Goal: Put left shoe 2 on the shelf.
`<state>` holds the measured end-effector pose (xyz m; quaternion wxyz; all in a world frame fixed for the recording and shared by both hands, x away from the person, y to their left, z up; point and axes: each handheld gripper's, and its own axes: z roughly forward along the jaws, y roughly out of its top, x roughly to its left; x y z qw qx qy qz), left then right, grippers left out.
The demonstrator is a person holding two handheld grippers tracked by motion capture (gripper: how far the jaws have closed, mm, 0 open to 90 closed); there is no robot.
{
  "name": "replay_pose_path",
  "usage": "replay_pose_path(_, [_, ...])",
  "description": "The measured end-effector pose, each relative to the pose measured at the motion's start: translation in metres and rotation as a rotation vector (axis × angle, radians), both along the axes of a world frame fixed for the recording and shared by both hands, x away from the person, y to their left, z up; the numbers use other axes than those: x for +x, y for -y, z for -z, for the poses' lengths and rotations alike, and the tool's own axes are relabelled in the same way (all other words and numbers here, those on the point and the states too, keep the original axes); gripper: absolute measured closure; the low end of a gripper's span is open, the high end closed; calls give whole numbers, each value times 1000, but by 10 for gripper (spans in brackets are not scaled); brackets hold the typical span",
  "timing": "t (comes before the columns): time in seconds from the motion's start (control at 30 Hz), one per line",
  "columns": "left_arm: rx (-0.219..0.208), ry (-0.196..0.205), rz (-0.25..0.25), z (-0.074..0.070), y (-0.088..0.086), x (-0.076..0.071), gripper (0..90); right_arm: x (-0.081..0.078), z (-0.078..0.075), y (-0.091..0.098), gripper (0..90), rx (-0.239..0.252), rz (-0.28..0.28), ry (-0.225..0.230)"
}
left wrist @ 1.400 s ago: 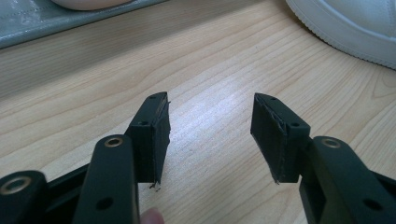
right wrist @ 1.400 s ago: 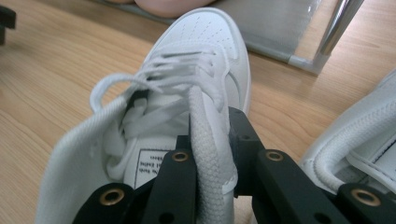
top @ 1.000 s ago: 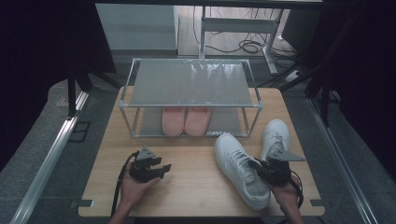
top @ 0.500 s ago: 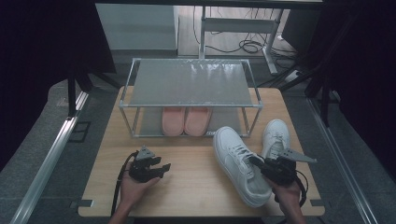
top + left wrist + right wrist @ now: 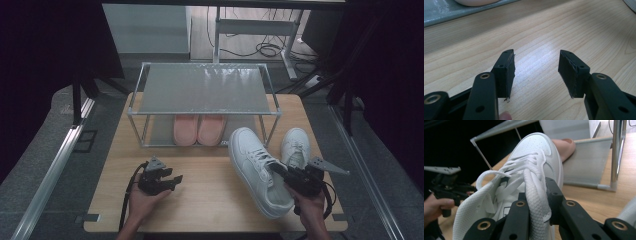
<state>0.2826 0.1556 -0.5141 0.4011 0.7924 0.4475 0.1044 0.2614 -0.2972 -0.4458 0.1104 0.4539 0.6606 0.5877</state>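
The right gripper (image 5: 536,202) is clamped on the collar of a white sneaker (image 5: 257,167), which lies across the table (image 5: 210,200) with its toe toward the rack (image 5: 202,90). A second sneaker (image 5: 295,147) is seen just beside it, at its right. Pink slippers (image 5: 199,129) are set under the rack. The left gripper (image 5: 167,181), spread with nothing between its jaws, is held well apart, over bare wood.

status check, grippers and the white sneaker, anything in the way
Right gripper shut on white lace-up sneaker, at its collar. Left gripper open on wooden table. Metal shoe rack ahead, pink slippers on lower shelf.
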Motion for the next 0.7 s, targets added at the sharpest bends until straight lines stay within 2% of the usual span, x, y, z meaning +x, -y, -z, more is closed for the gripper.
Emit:
replay_pose_path(0.17, [0, 1, -3, -1, 0, 0, 478, 1, -9, 1, 824, 52, -7, 13])
replay_pose_path(0.37, [4, -3, 2, 0, 1, 0, 478, 3, -20, -1, 824, 86, -6, 43])
replay_pose_path(0.7, [1, -2, -1, 0, 0, 0, 478, 12, -32, -13, 824, 109, -12, 69])
